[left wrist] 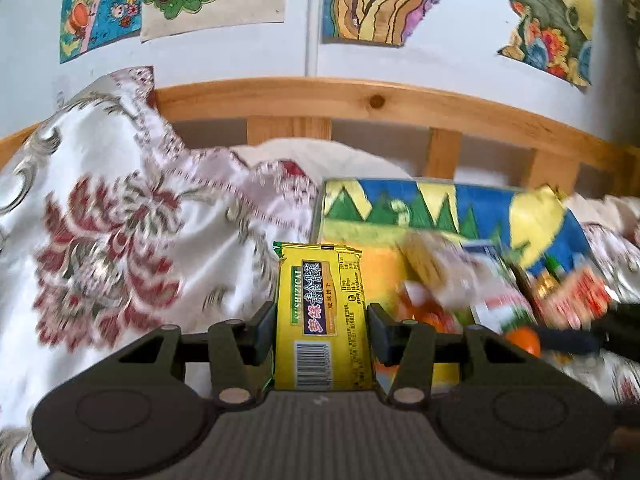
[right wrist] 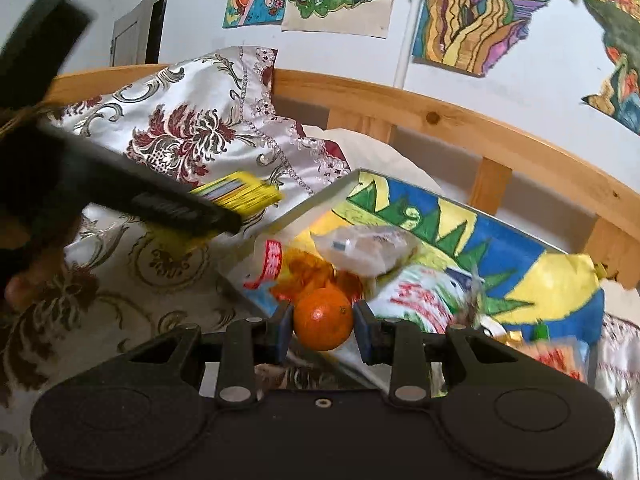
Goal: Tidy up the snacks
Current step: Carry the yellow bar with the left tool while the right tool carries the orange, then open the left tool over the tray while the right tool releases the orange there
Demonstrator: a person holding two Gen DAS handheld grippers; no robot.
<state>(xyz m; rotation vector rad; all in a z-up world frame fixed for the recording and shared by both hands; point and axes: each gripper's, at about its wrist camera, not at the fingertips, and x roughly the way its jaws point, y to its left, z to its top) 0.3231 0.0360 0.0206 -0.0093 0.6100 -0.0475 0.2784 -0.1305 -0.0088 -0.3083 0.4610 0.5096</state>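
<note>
**Both grippers loaded: a yellow packet on the left, an orange on the right**

Left wrist view: the left gripper (left wrist: 321,330) is closed partway on a yellow snack packet (left wrist: 322,320), its pads pressing the packet's two long edges. The packet stands lengthwise between the fingers, barcode end nearest the camera, and is held clear above the bed's patterned satin bedspread (left wrist: 112,216). To the right lies a brightly painted sheet (left wrist: 420,208) in blue, yellow and green, carrying a blurred heap of snack packs (left wrist: 500,280). The orange (left wrist: 522,340) shows at the right, next to a dark gripper part. Behind runs the wooden bed rail (left wrist: 360,98), and drawings hang on the wall.

Right wrist view: the right gripper (right wrist: 323,326) is closed on the orange (right wrist: 323,320), its blue pads against the fruit's two sides. The orange is held just above the near edge of the painted sheet (right wrist: 460,216), in front of an orange-coloured wrapper and a clear bag (right wrist: 364,250). At the left, the left gripper (right wrist: 256,196) reaches in as a dark blurred shape, carrying the yellow snack packet (right wrist: 244,196) over the bedspread (right wrist: 192,128), beside the sheet's raised corner.
</note>
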